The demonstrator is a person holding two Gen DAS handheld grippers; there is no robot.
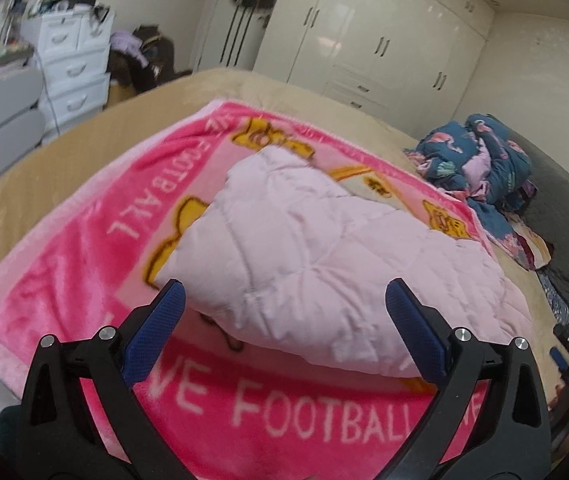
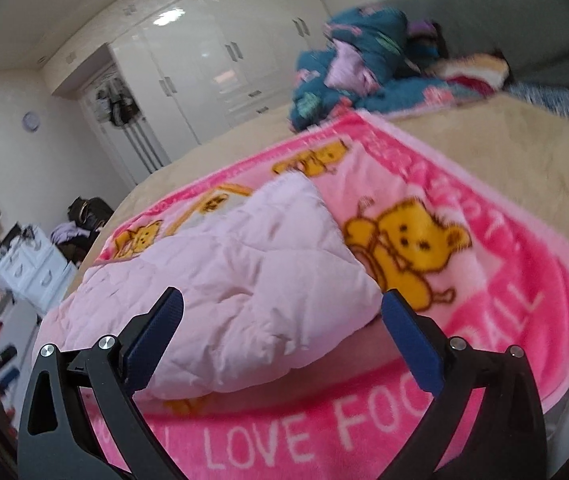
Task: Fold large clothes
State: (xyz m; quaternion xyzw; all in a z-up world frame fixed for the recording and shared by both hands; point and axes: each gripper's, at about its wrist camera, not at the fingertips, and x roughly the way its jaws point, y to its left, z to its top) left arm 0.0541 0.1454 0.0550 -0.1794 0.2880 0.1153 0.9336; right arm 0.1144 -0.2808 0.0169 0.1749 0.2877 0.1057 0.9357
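Looking at a folded pale pink quilted padded garment (image 1: 324, 264) lying in a puffy bundle right in the middle of a bright pink fleece blanket with yellow teddy bears and white "LOVE FOOTBALL" lettering (image 1: 84, 248). Using that blanket as the anchor for everything else.

Left gripper (image 1: 284, 300) hanging just above the blanket's near edge, blue ribbed pads spread as wide as they go, nothing pinched between them, not touching the garment. So released, basically. Garment's near fold just showing past the gap between the pads.

Right gripper (image 2: 282, 312) hanging over the same near edge of the blanket from the other side, pads spread wide apart too, gripping nothing. Same pink garment (image 2: 236, 280) sitting past the fingers there, resting on the blanket (image 2: 504, 280), one corner poking up toward the blanket's far side and partly covering a bear.

Blanket itself lying spread out flat over a tan bedspread (image 1: 64, 152), with bare tan showing all around the blanket's far and side edges.

Past the blanket's far corner, sitting on the bedspread: a crumpled heap of dark teal clothes with pink flamingo print (image 1: 480, 160). Well beyond the blanket, glossy cream wardrobe doors (image 1: 384, 40) lining the wall, and a white chest of drawers (image 1: 72, 68) standing off the blanket's left side. Everything a bit blurry.
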